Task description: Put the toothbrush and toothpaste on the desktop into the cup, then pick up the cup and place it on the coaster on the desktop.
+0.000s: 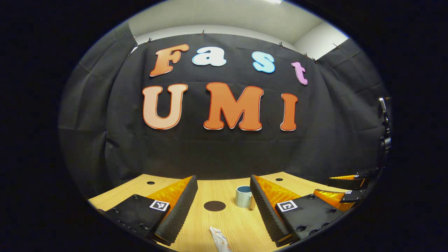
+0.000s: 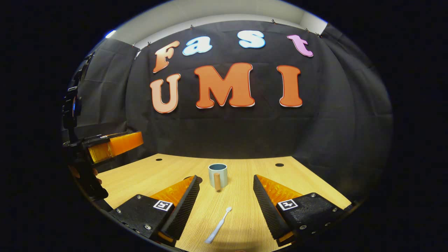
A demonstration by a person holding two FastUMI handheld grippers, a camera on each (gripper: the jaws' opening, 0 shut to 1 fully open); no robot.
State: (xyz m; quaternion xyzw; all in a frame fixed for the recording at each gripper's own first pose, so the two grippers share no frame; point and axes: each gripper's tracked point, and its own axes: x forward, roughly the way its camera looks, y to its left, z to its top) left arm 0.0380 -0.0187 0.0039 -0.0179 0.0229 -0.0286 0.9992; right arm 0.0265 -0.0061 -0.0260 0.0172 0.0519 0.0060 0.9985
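Note:
A pale blue-grey cup (image 1: 244, 196) with a wooden handle (image 2: 217, 182) stands upright on the wooden desktop (image 2: 245, 171). In the right gripper view the cup (image 2: 217, 174) is straight ahead. A white toothbrush (image 2: 218, 225) lies between the fingers of my open right gripper (image 2: 226, 179), short of the cup. A white toothpaste tube (image 1: 220, 239) lies near the desk's front edge, low between the fingers of my open left gripper (image 1: 223, 181). The dark round coaster (image 1: 214, 205) lies just left of the cup. Nothing is held.
The right gripper (image 1: 323, 185) hovers at the far right of the left gripper view, its fingers apart. The left gripper (image 2: 119, 144), held by a hand (image 2: 96, 176), hangs above the desk's left side. Small cable holes (image 2: 279, 164) mark the desk's back corners.

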